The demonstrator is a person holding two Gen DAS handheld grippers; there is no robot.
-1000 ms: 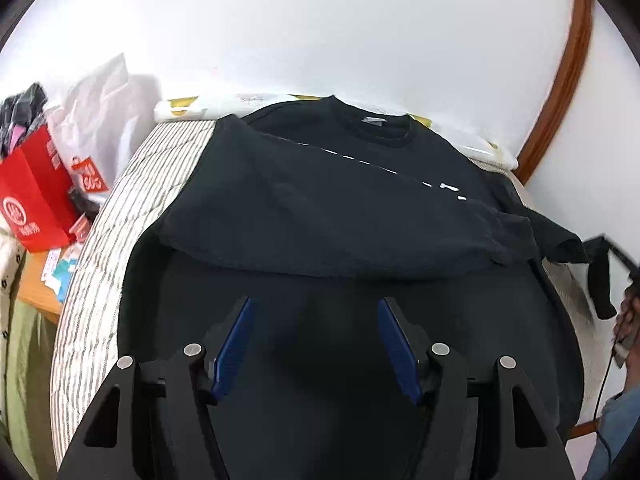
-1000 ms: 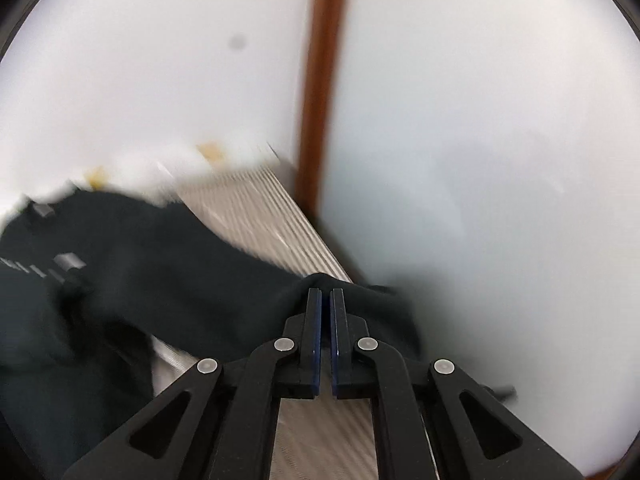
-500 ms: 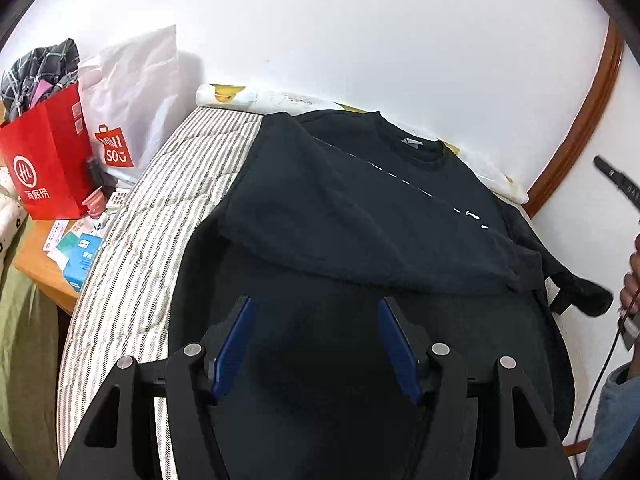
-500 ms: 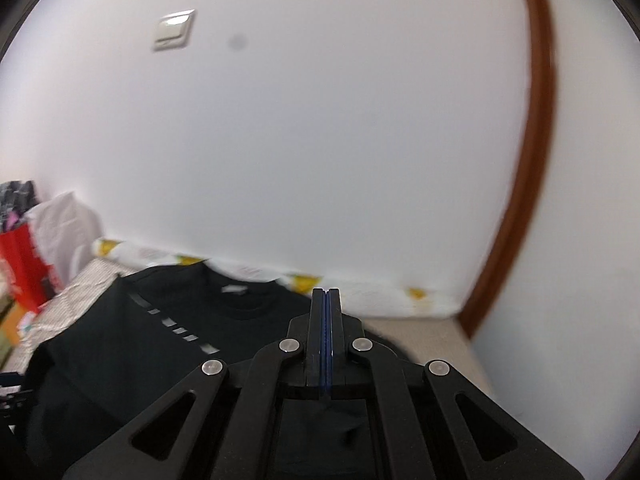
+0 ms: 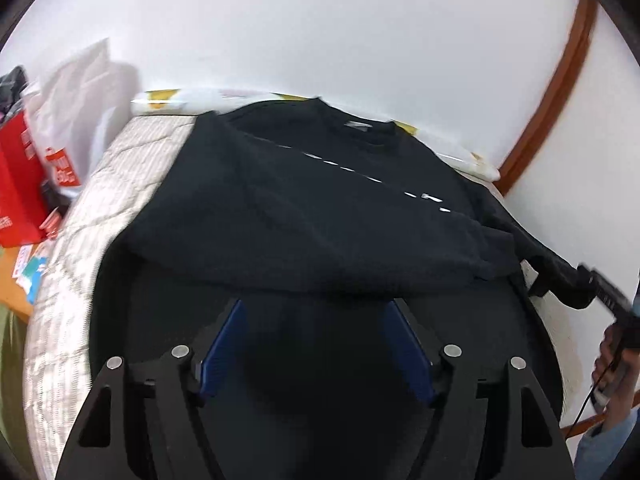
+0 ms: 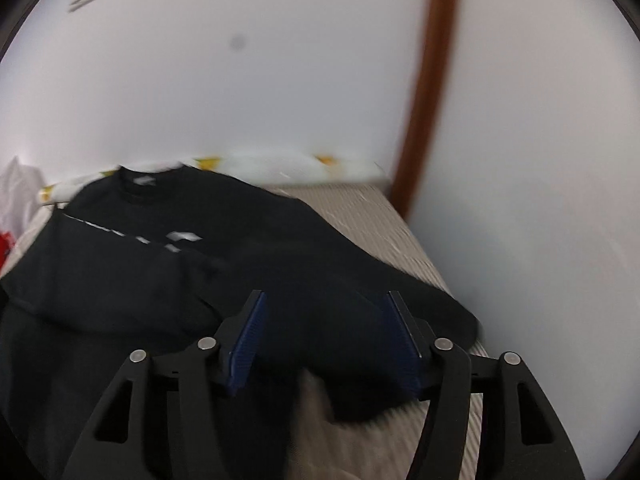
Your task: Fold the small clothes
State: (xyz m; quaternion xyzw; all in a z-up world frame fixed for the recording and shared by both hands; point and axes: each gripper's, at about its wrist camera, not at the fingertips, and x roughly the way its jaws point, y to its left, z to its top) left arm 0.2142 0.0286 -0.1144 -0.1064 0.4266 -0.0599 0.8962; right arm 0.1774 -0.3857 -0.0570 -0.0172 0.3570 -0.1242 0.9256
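In the left wrist view, a black shirt (image 5: 320, 208) lies spread on a striped bed (image 5: 120, 200), collar toward the white wall (image 5: 320, 40), one side folded across the body. Bare mattress runs along the shirt's left edge; past that edge stand a red bag (image 5: 16, 184) and a white bag (image 5: 76, 108). The left tongs (image 5: 314, 344) hover over the shirt's near hem, blue pads apart and spreading, gripping nothing. At far right a hand (image 5: 612, 364) carries the other tool beside a sleeve end. In the right wrist view, the right tongs (image 6: 324, 344) are releasing, jaws widening above the sleeve (image 6: 380, 300) without pressing it. Bare bed shows right of the sleeve, up to the wall and brown trim (image 6: 428, 92).
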